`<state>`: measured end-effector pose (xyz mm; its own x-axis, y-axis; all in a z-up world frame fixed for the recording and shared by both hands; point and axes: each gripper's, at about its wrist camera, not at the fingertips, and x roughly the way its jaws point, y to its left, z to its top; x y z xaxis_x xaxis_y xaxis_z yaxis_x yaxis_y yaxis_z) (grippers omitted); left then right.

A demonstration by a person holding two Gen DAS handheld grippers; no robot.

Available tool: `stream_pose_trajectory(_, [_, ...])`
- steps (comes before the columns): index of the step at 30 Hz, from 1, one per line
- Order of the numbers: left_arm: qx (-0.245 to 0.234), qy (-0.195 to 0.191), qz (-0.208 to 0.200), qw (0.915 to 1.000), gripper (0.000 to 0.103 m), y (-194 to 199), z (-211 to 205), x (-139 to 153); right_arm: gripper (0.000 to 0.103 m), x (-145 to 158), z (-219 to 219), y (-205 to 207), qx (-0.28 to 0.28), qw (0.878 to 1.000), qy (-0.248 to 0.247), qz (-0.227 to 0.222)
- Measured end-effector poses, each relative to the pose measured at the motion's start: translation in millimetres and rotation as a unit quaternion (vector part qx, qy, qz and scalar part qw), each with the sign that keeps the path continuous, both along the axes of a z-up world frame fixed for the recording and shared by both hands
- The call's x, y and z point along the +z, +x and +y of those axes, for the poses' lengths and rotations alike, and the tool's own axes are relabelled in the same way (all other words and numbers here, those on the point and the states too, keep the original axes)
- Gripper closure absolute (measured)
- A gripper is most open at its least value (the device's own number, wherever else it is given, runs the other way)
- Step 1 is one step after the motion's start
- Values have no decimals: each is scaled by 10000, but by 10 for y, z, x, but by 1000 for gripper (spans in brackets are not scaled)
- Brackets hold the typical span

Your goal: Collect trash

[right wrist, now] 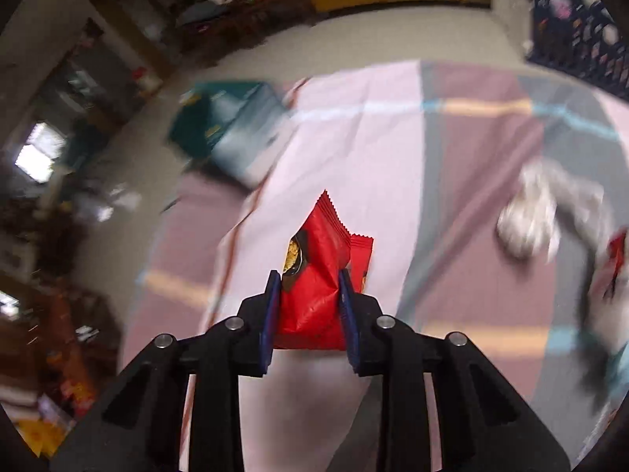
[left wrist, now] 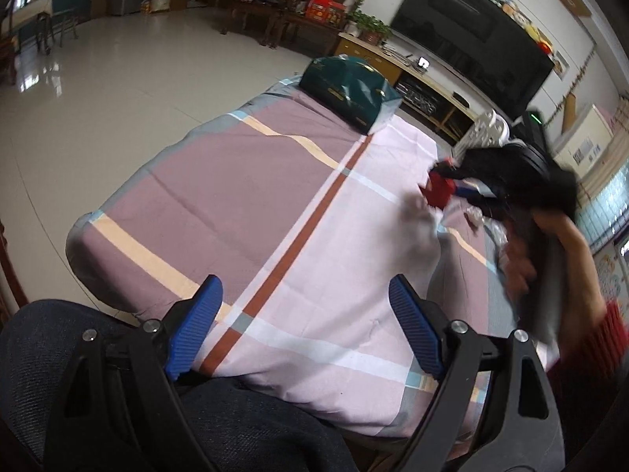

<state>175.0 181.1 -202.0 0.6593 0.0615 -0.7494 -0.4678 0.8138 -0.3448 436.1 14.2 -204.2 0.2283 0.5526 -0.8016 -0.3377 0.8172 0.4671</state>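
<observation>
My right gripper (right wrist: 308,279) is shut on a red snack wrapper (right wrist: 318,271), which sticks up between its blue pads above the checked tablecloth (right wrist: 471,149). The left wrist view shows the same gripper (left wrist: 448,181), blurred, at the table's right side with the red wrapper (left wrist: 436,192) in it. My left gripper (left wrist: 302,295) stands open over the near end of the cloth (left wrist: 236,181), nothing between its fingers. Crumpled white and silver trash (right wrist: 526,224) lies on the cloth to the right of the held wrapper, with another red scrap (right wrist: 617,251) beyond it, both blurred.
A teal box (left wrist: 350,90) (right wrist: 232,129) sits at the far end of the table. A hand (left wrist: 550,244) in a red sleeve (left wrist: 589,354) holds the right gripper. A leg in dark jeans (left wrist: 39,354) is at the near left. Tiled floor, chairs and a TV cabinet surround the table.
</observation>
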Motion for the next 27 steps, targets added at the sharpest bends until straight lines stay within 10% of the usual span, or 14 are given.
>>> stream_pose_trajectory(5, [-12,-28,10,10000,17,-10,-9,-1,25,155,-387,-743,702,9974,-137,41])
stream_pose_trajectory(10, [-80,53,59,9999,17,7,-52,2,20,487,-1427,-651,-1371,9814,-714,-1136])
stream_pose_trajectory(15, [-102,130,161,9997,17,36,-72,-15,20,41,-1946,-201,-2137,9606,-1667,-614])
stream_pose_trajectory(21, [-114,180,271,9994,17,58,-80,-34,82,-163,-1899,-481,-1565,9835,-898,-136])
stream_pose_trajectory(27, [-338,147,344,9987,17,98,-127,-42,82,92,-1690,-1193,-529,9941,-916,-227])
